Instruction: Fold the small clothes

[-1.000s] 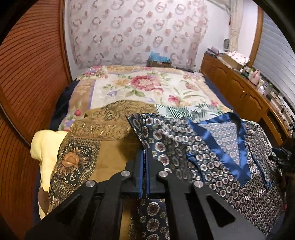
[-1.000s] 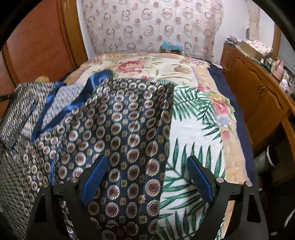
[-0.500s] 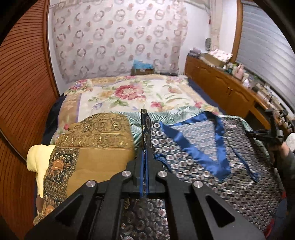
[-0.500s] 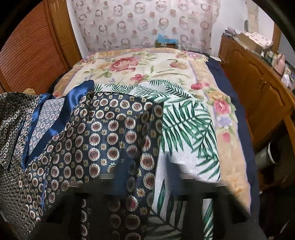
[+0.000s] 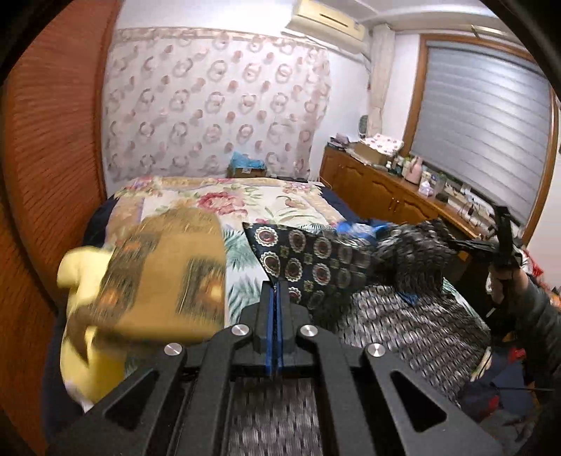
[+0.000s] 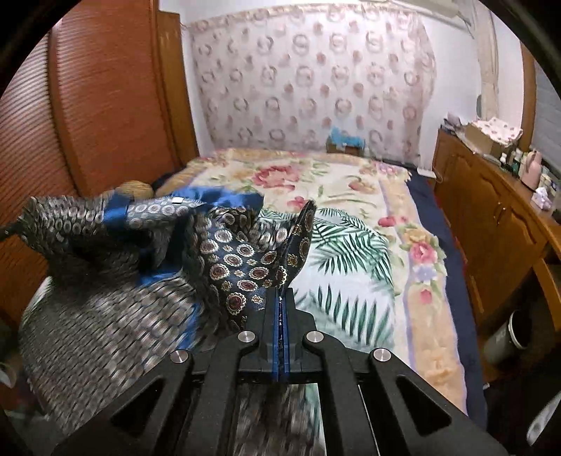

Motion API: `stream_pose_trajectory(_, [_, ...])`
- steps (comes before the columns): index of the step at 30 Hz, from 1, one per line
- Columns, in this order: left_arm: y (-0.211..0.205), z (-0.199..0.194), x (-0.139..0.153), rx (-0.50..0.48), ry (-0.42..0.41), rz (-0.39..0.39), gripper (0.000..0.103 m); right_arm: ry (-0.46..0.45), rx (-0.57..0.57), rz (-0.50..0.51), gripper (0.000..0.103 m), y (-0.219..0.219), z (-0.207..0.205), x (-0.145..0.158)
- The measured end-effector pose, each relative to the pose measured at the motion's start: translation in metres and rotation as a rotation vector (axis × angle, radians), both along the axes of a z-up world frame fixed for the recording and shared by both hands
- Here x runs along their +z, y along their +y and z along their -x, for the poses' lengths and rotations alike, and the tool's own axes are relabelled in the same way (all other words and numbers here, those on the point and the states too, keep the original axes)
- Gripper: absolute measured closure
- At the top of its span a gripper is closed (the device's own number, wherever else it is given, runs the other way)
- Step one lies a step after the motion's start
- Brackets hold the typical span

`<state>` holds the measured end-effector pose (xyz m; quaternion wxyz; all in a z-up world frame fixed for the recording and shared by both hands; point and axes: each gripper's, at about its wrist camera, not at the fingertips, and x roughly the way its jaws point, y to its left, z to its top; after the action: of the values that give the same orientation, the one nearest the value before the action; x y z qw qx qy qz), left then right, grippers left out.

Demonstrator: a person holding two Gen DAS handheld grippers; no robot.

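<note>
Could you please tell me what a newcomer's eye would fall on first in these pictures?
The navy medallion-print garment with blue satin trim, lifted off the floral bedspread, each side pinched in the shut jaws of the left gripper and right gripper. Left of it lies a golden-brown folded cloth.

A bedroom with a bed (image 6: 403, 196) under a floral spread with pink blossoms and green palm fronds. Behind its head hangs a pale curtain (image 5: 217, 101) patterned with rings and pink dots. A ribbed reddish-wood wardrobe (image 6: 105, 105) stands along the left. On the right, a low wooden cabinet (image 5: 378, 194) holds boxes and bottles beneath a window with grey blinds (image 5: 484, 129). A white air conditioner (image 5: 329, 17) sits high on the wall.
</note>
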<state>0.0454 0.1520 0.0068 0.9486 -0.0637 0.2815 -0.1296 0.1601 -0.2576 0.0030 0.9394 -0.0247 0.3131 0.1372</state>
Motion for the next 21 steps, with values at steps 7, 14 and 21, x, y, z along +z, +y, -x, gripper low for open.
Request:
stream_pose_trajectory(7, [0.025,0.077,-0.010,0.100,0.016,-0.052,0.101,0.022,0.019,-0.040,0.102,-0.017,0.101,-0.006])
stream_pose_trajectory(14, [0.033,0.107,-0.021,0.117,0.048,-0.035,0.101,0.096,0.026,-0.045,0.102,-0.038,0.148,-0.016])
stream_pose_trajectory(21, [0.038,0.106,-0.025,0.095,0.081,0.010,0.100,0.141,0.013,-0.019,0.102,-0.033,0.139,-0.022])
